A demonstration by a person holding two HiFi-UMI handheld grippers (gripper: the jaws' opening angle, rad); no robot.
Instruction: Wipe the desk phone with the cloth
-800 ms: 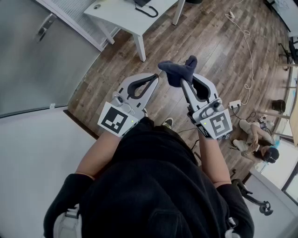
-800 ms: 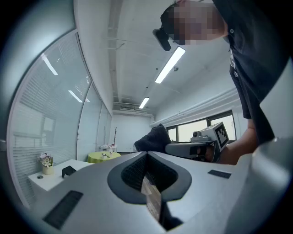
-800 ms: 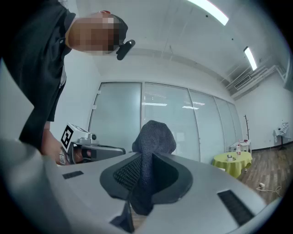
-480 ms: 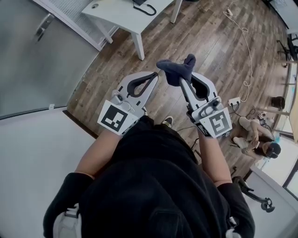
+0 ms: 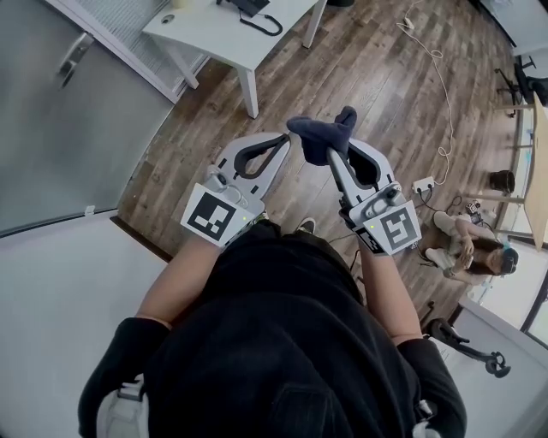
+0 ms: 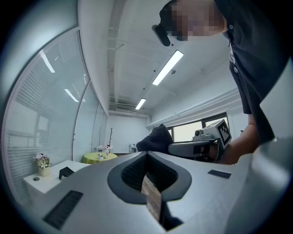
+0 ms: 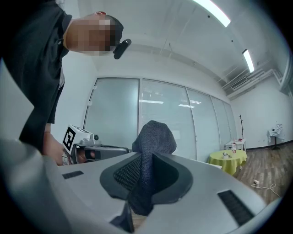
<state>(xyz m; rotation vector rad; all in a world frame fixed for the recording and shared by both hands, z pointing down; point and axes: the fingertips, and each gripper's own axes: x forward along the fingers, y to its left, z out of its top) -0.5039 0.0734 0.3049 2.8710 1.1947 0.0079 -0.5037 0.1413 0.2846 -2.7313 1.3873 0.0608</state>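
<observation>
Head view, nearest first. A person in a black top [image 5: 282, 342] is standing and holding both forearms forward, one gripper in each hand, above a wooden floor [image 5: 377, 94]. The left gripper [image 5: 283, 144] is pressing its jaws together at the tips, with nothing lying between them; in the left gripper view only floor is showing through the slit behind the tips. The right gripper [image 5: 330, 156], just beside it, is clenching a dark blue cloth [image 5: 322, 134]. The cloth is bunching up above the jaw tips and trailing down through the gap behind them, as the right gripper view is showing.

Farther out, a white power strip [image 5: 422, 184] is lying on the floor to the right, with a white cable [image 5: 445, 103] running away from it. A second person [image 5: 467, 250] is sitting on the floor near the right edge. At the top, well apart from both grippers, a white desk [image 5: 214, 38] is standing beside a glass wall [image 5: 60, 128]. The desk phone [image 5: 254, 8], black with a curling cord, is resting on the desk's far part, cut by the frame edge.
</observation>
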